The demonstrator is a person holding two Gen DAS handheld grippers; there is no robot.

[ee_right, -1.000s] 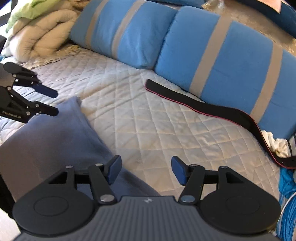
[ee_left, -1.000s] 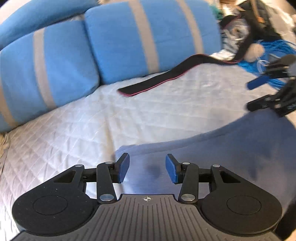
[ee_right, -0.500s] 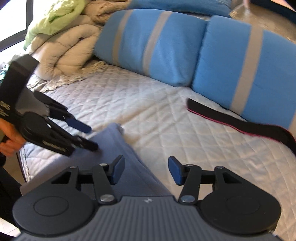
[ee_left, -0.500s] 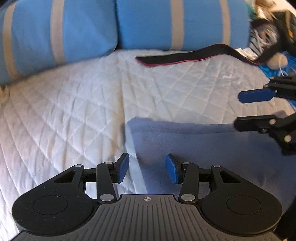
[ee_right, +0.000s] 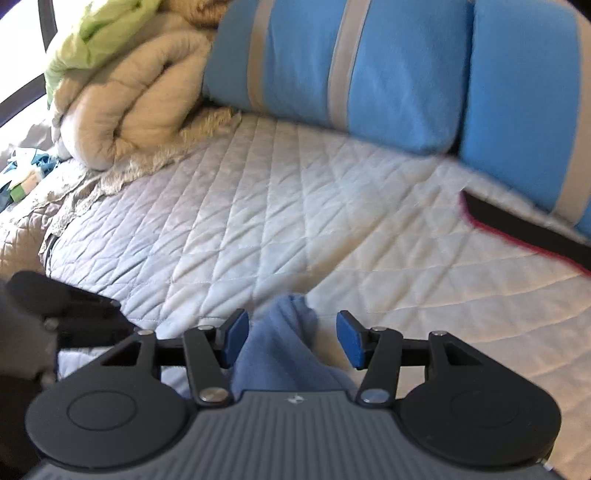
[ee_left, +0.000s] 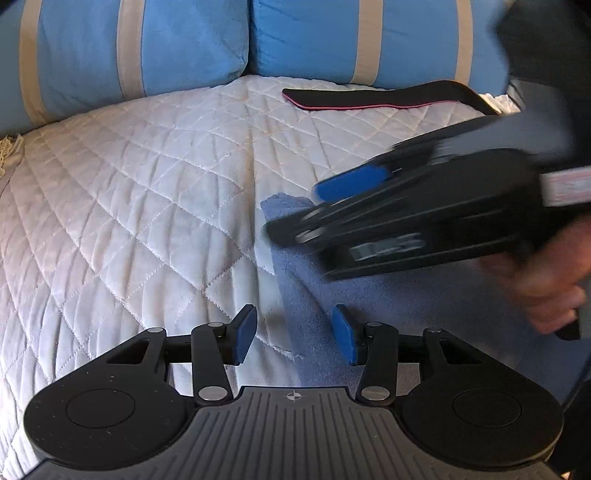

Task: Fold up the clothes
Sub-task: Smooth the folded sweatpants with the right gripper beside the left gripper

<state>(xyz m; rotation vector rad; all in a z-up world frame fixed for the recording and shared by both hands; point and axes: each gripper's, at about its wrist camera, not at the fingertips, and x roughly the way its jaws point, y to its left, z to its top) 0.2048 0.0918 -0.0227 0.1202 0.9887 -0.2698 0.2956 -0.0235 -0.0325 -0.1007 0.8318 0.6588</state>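
A blue-grey garment point(ee_left: 369, 302) lies flat on the white quilted bedspread point(ee_left: 147, 221). My left gripper point(ee_left: 294, 339) hovers open low over the garment's left edge, which runs between its blue pads without touching them. My right gripper point(ee_left: 306, 210), blurred and held by a hand point(ee_left: 546, 288), reaches in from the right to the garment's far corner. In the right wrist view that raised corner of the garment point(ee_right: 284, 350) sits between the open fingers of the right gripper point(ee_right: 291, 338); the pads do not press on it. The left gripper is a dark blur point(ee_right: 85, 314) at the left.
Two blue pillows with beige stripes point(ee_left: 166, 48) line the back of the bed. A black strap with a red edge point(ee_left: 369, 98) lies in front of them. A rolled beige comforter point(ee_right: 129, 103) and a green blanket point(ee_right: 99, 33) are piled at the far left.
The right gripper has swept leftward across the garment to its far corner, now close and blurred in the left wrist view. The left gripper has rolled and shifted slightly over the garment's edge.
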